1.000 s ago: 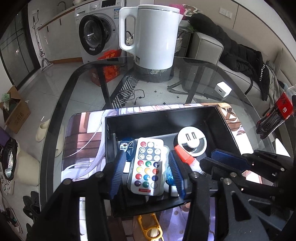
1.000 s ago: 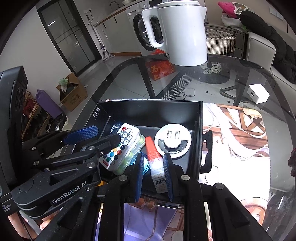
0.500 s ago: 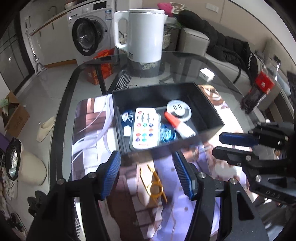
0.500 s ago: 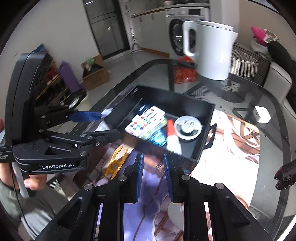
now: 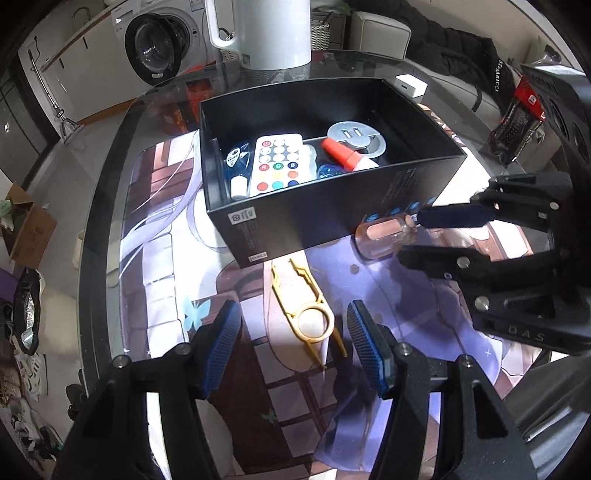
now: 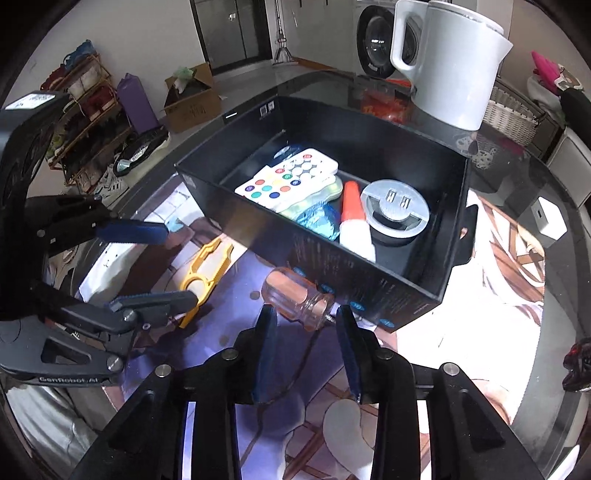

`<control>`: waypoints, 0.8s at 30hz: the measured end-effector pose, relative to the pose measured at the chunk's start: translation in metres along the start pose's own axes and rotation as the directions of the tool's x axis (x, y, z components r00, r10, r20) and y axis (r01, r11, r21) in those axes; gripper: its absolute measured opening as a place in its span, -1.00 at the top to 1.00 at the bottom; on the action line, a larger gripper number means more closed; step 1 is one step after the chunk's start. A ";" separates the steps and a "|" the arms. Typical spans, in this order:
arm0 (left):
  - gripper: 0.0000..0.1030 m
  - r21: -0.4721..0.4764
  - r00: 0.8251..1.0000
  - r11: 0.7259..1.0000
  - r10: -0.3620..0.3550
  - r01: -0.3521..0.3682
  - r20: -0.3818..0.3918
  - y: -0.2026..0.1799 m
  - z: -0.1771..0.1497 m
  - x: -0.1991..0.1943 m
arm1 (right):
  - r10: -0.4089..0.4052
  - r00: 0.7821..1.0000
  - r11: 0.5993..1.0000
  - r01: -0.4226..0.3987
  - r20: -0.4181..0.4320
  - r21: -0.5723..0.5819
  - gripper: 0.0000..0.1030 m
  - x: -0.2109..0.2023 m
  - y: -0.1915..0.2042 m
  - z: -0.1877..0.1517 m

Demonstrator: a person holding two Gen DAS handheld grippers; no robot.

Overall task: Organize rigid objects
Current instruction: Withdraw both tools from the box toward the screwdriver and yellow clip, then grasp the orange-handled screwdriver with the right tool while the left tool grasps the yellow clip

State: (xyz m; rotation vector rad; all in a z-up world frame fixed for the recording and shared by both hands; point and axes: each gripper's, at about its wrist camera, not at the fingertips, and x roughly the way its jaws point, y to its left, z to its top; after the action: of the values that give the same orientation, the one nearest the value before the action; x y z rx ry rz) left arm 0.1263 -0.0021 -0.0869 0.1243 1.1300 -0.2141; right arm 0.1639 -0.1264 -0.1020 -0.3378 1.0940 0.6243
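Note:
A black box (image 5: 332, 221) (image 6: 369, 273) on the printed mat holds a white remote (image 5: 277, 162) (image 6: 288, 177), a red-capped glue bottle (image 5: 343, 155) (image 6: 352, 218), a round silver socket (image 5: 356, 136) (image 6: 395, 206) and blue packets. A yellow tool (image 5: 306, 306) (image 6: 205, 273) lies on the mat in front of the box. My left gripper (image 5: 295, 343) (image 6: 162, 266) is open around it, just above. A small clear bottle (image 5: 384, 236) (image 6: 299, 297) lies on its side by the box's front wall. My right gripper (image 6: 304, 350) (image 5: 417, 236) is open at its neck end.
A white kettle (image 5: 269, 29) (image 6: 450, 62) stands on the glass table behind the box. A white charger cube (image 5: 410, 85) (image 6: 550, 218) lies at the right. A red-and-black package (image 5: 517, 118) sits at the table's right edge. Floor clutter lies beyond the left edge.
Both grippers have pulled back out of the box, leaving the remote and glue bottle inside. The left now hangs over the yellow tool, and the right has opened wider at the clear bottle.

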 end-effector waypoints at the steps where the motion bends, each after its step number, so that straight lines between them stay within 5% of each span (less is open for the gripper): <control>1: -0.17 0.004 1.000 1.000 0.007 -0.007 -0.003 0.000 0.000 0.002 | 0.013 1.000 1.000 -0.013 -0.018 0.006 0.33 0.002 0.000 -0.002; 5: -0.17 0.017 1.000 1.000 0.022 -0.021 -0.018 0.000 -0.004 0.008 | 0.116 0.990 0.993 -0.115 -0.078 0.023 0.33 0.003 0.010 -0.009; 14: -0.18 0.015 1.000 1.000 0.016 -0.015 -0.024 0.001 -0.007 0.009 | -0.053 0.998 0.998 0.052 -0.019 -0.040 0.20 0.006 0.010 0.002; 16: -0.18 0.017 0.999 1.000 0.019 -0.019 -0.026 0.002 -0.008 0.010 | -0.047 0.999 0.998 0.046 -0.026 -0.046 0.05 0.011 0.010 0.002; 22: -0.18 0.007 0.999 1.000 0.018 -0.017 -0.031 0.003 -0.008 0.010 | 0.070 0.995 0.998 -0.070 -0.071 0.012 0.04 0.006 0.011 0.000; 24: -0.19 0.007 0.999 1.000 0.019 -0.019 -0.031 0.004 -0.008 0.010 | 0.053 0.997 0.999 -0.053 -0.052 -0.001 0.04 0.002 0.014 0.000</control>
State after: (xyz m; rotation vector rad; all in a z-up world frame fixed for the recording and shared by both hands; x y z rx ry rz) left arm 0.1242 0.0020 -0.0994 0.1449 1.1584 -0.1997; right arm 0.1559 -0.1147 -0.1030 -0.3288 1.1548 0.6670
